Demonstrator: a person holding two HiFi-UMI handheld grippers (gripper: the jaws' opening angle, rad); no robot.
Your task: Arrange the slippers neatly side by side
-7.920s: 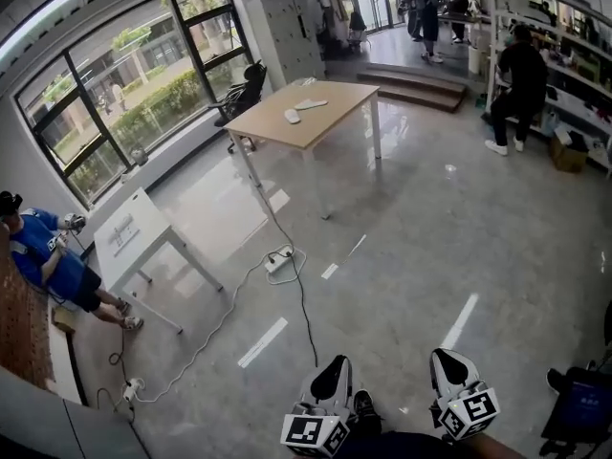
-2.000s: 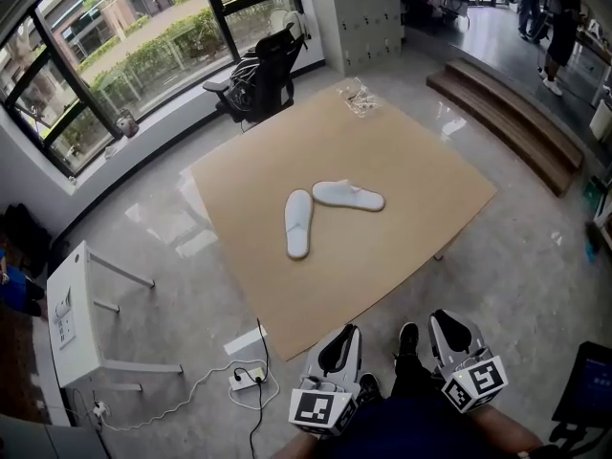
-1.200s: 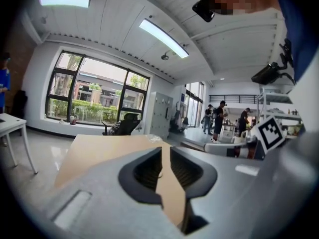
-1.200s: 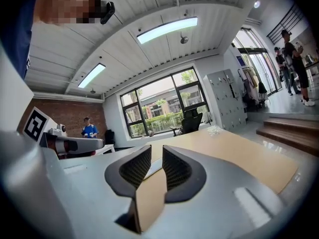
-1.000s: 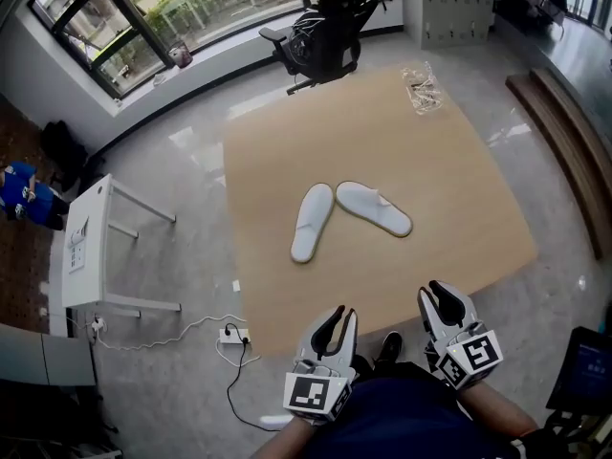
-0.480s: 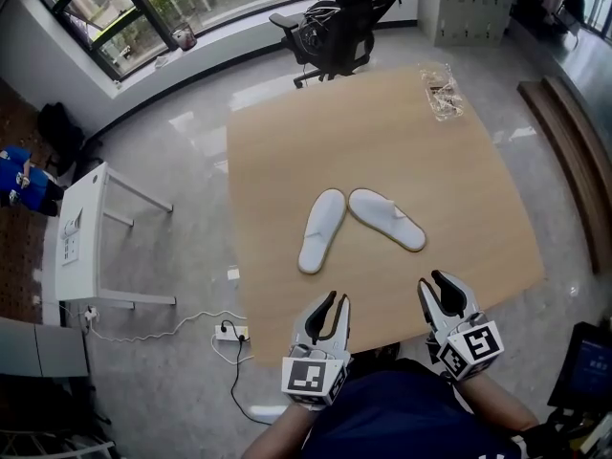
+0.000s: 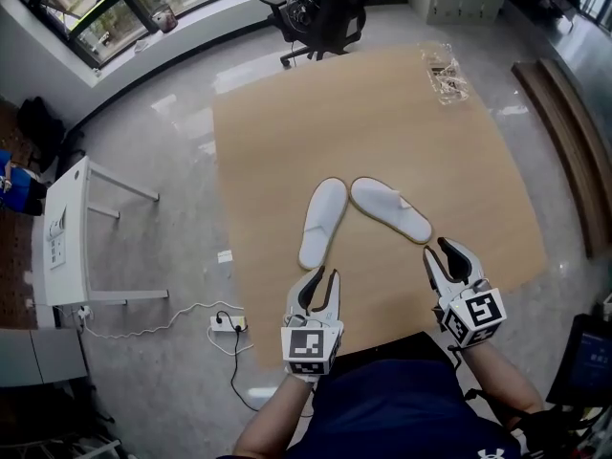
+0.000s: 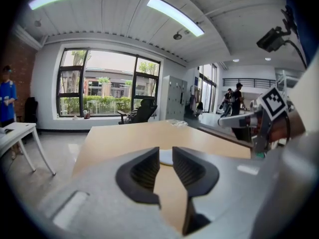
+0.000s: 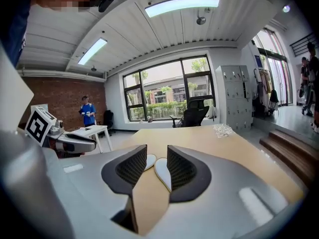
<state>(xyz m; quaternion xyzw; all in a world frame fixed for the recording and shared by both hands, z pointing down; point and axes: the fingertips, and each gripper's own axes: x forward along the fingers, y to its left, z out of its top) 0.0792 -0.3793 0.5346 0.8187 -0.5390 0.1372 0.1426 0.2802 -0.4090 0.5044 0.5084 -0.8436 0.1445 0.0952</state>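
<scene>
Head view: compared with half a second ago, left gripper [image 7: 322, 277] and right gripper [image 7: 438, 252] pushed farther out over the near edge of the wooden table [image 7: 287, 142], closer to the slippers. Jaws on both just been opening, with nothing between them.

Counted: two grippers; two white slippers, left slipper [image 7: 322, 220] and right slipper [image 7: 389, 208], lying mid-table in an inverted V, far ends almost meeting, near ends splayed apart; one table; one black office chair [image 7: 325, 12]; one clear plastic bag [image 7: 445, 70] at the far corner.

Fingers of both spread partway, gripping and touching nothing, short of the slippers.
</scene>
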